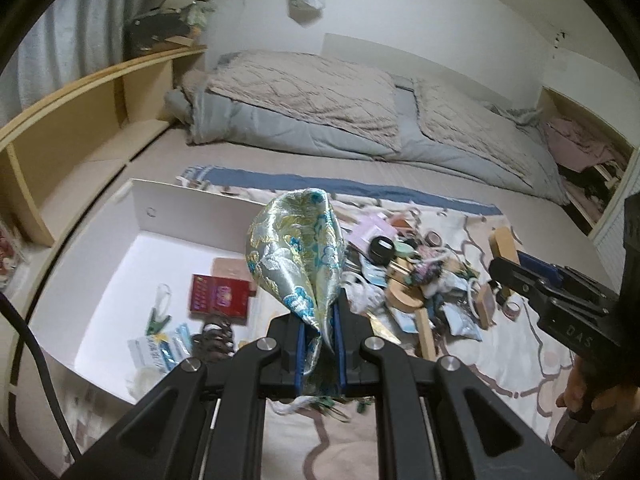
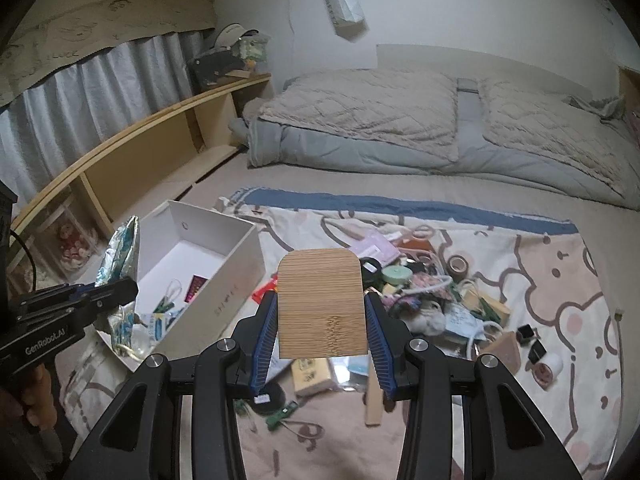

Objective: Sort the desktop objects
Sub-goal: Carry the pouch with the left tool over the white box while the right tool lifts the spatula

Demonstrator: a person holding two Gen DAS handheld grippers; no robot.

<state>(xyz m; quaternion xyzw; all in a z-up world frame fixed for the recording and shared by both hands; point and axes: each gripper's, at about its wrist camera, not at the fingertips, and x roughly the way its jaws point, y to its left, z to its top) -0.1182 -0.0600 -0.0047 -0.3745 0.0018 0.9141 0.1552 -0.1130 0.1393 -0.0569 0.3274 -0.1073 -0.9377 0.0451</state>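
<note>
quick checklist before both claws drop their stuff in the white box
1. Left claw shut on the brocade pouch: ok, cloth pinched between the pads.
2. Right claw shut on the bamboo piece: ok, both pads press its side edges.
3. White box open on top: ok, no lid over it.
4. Free room in the box: ok, bare white floor shows beside the red packet.
5. Pouch over the box: cannot tell; in the right wrist view it hangs near the box's near corner.
6. Bamboo piece over the box: not ok, the box lies to its left.
</note>
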